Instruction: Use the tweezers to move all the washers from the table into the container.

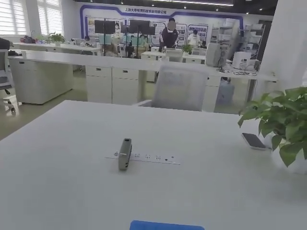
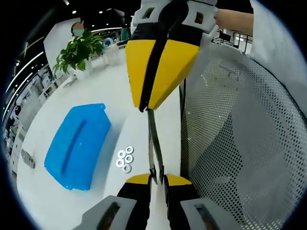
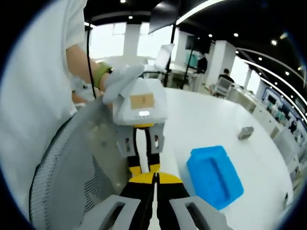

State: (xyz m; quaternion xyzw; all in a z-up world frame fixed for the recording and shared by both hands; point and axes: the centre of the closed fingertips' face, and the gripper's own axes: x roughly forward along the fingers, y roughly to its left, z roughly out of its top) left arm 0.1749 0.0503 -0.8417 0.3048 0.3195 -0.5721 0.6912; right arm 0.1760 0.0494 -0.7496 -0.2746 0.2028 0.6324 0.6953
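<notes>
In the left gripper view, thin metal tweezers (image 2: pixel 152 139) run from my left gripper (image 2: pixel 158 178) up to the tip of my right gripper (image 2: pixel 144 108). Each gripper is shut on one end of them. Several small silver washers (image 2: pixel 124 158) lie clustered on the white table (image 2: pixel 112 91), just left of the tweezers. The blue container (image 2: pixel 76 143) sits further left, apart from the washers. In the right gripper view, my right gripper (image 3: pixel 154 181) faces the left gripper (image 3: pixel 144 168) tip to tip, with the blue container (image 3: pixel 213 175) to the right. The container's edge (image 1: pixel 167 225) shows at the bottom of the head view.
A grey mesh chair back (image 2: pixel 240 143) stands close on one side of the grippers. On the table are a grey adaptor (image 1: pixel 124 153) on a flush socket strip, a phone (image 1: pixel 253 140) and a potted plant (image 1: pixel 283 120). An office chair (image 1: pixel 180 88) stands beyond the far edge.
</notes>
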